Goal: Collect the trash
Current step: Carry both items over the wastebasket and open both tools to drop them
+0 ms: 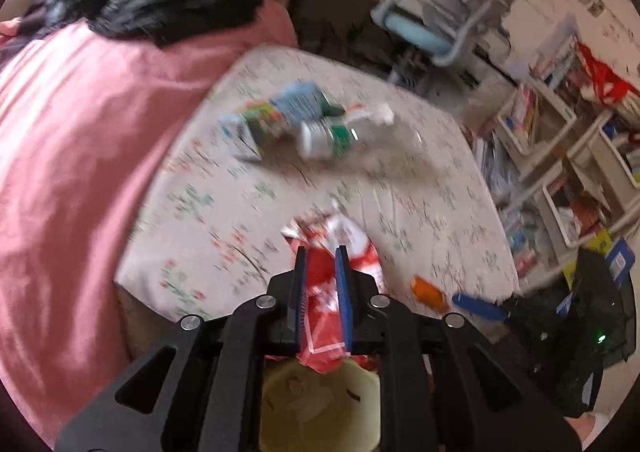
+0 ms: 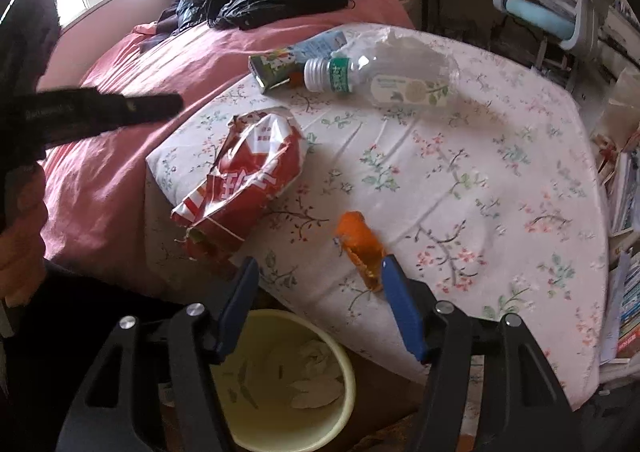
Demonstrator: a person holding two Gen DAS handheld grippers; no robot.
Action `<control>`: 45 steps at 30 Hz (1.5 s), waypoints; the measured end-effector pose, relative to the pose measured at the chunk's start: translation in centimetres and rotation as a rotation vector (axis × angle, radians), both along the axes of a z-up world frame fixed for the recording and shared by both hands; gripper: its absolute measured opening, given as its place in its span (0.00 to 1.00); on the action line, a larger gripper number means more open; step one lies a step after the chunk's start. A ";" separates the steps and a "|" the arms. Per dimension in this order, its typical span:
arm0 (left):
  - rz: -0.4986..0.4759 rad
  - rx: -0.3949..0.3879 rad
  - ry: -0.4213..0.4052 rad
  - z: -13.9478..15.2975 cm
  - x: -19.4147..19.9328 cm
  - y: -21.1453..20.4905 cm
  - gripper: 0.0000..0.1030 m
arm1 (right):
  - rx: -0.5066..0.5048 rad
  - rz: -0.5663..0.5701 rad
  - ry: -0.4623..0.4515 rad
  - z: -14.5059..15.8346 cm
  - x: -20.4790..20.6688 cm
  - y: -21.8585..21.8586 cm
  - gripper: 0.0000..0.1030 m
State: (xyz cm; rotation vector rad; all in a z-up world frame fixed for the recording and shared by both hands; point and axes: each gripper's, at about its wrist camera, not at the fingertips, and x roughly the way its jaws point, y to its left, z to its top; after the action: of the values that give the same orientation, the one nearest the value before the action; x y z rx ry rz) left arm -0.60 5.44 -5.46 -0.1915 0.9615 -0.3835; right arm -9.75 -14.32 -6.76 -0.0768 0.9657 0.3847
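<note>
Mattress (image 2: 460, 155): wrapper bag (image 2: 244, 175) near-left; small wrapper (image 2: 360, 244) near edge; carton (image 2: 280, 65) and bottle (image 2: 384, 79) far.
Bin (image 2: 280, 384): below near edge.

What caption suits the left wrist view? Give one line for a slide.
Left gripper shut on a red snack bag above the bin, carton and bottle beyond.

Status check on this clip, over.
Left hand-held gripper shut on red snack bag. Right hand-held gripper open beside orange wrapper. Bin below, unobstructed.
</note>
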 end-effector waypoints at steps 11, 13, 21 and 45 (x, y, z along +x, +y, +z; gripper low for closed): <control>-0.154 0.260 0.026 -3.1 -0.4 -7.3 0.59 | -0.025 -0.030 0.040 -1.9 1.4 -1.0 0.28; -0.147 0.331 0.028 -3.8 -0.3 -7.5 0.59 | -0.019 -0.027 0.041 -1.9 1.4 -1.2 0.20; -0.141 0.421 -0.059 -3.6 -1.1 -6.8 0.15 | 0.045 -0.043 0.028 -1.0 0.9 -2.3 0.17; -0.152 0.098 0.255 -6.1 -11.9 -3.4 0.17 | 0.175 -0.146 0.117 -0.9 -6.4 -4.7 0.66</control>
State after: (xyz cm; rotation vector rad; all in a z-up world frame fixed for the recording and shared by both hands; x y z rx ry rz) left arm -12.53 2.03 -11.61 -0.0785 1.2479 -0.4572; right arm -16.19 -19.04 -7.69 0.1761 1.0426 0.3398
